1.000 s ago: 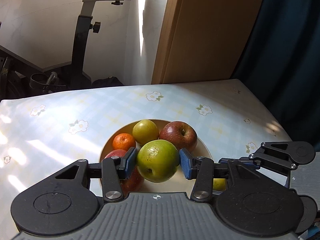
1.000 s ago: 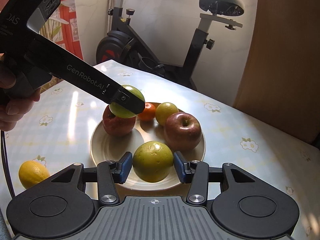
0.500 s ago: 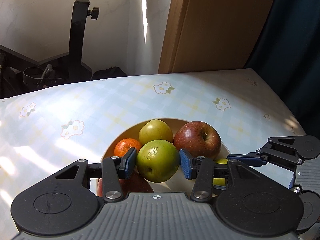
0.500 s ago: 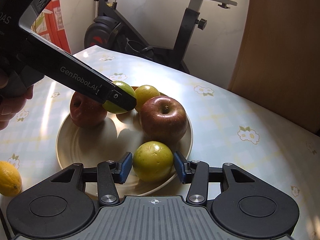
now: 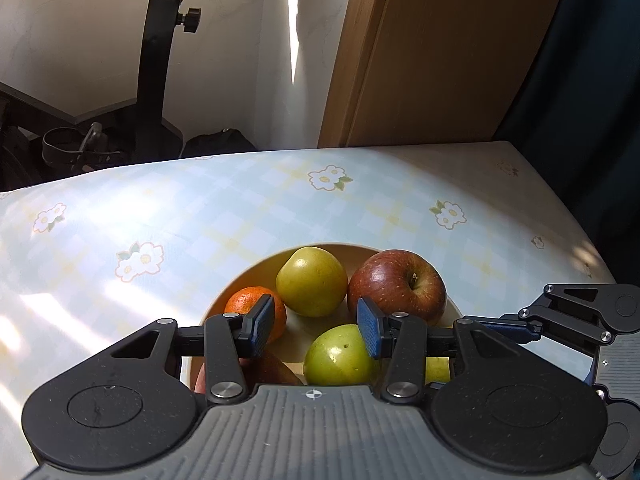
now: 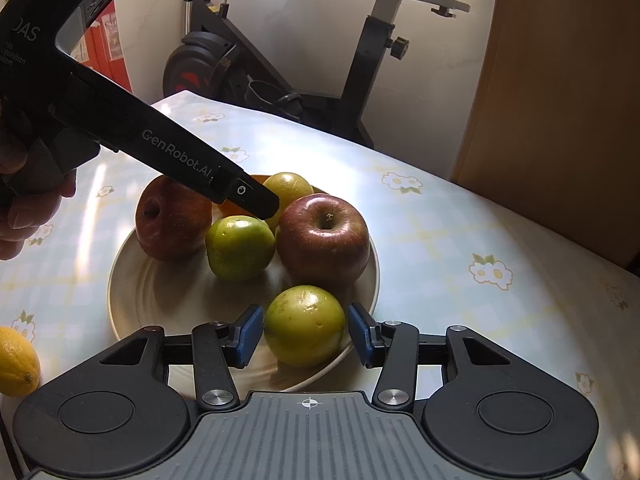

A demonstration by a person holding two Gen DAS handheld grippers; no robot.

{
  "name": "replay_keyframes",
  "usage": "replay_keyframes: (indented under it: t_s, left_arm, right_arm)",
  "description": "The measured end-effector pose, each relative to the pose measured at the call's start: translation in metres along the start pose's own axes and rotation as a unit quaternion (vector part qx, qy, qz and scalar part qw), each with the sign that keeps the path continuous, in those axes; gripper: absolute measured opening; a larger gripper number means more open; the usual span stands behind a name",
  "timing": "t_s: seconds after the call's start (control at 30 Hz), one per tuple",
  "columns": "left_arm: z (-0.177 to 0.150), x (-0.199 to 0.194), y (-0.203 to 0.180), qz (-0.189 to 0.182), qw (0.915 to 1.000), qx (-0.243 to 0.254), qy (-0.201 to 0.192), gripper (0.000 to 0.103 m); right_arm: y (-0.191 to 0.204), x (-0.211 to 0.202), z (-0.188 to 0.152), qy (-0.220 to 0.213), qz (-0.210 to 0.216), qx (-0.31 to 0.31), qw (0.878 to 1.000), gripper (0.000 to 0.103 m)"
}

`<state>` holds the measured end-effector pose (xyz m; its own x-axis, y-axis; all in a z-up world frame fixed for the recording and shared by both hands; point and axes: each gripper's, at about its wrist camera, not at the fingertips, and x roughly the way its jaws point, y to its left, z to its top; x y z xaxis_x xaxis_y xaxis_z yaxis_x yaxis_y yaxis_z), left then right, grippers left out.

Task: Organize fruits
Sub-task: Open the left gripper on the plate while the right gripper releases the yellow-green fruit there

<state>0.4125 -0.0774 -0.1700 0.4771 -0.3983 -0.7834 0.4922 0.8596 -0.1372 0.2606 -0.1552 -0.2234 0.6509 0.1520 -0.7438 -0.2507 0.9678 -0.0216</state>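
Cream round ceramic plate (image 6: pixel 132 300), mid-counter, carries 2 red apples, 3 green fruits and 1 orange mandarin (image 5: pixel 256 312). Left claw (image 5: pixel 316 326) released above the green apple (image 6: pixel 240 248); right claw (image 6: pixel 306 336) brackets the yellow-green apple (image 6: pixel 304 330), seemingly released. Yellow lemon (image 6: pixel 16 360) remains near the counter's edge.

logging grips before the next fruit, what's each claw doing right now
Left claw: open, empty, above the round green apple.
Right claw: open around the yellow-green apple, pads not touching.
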Motion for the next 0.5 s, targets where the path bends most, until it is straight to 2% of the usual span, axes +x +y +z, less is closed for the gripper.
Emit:
replay_keyframes:
  t_s: [0.27,0.5]
  left_arm:
    - [0.000,-0.039,0.002,0.008,0.9995,0.014,-0.026,0.048]
    - [-0.025,-0.086,0.019,0.014,0.9992,0.005,-0.037,0.048]
  right_arm:
    - [-0.003,-0.031,0.001,-0.029,-0.008,0.011,0.999,0.043]
    - [0.010,-0.060,-0.009,-0.048,0.000,0.016,0.999,0.043]
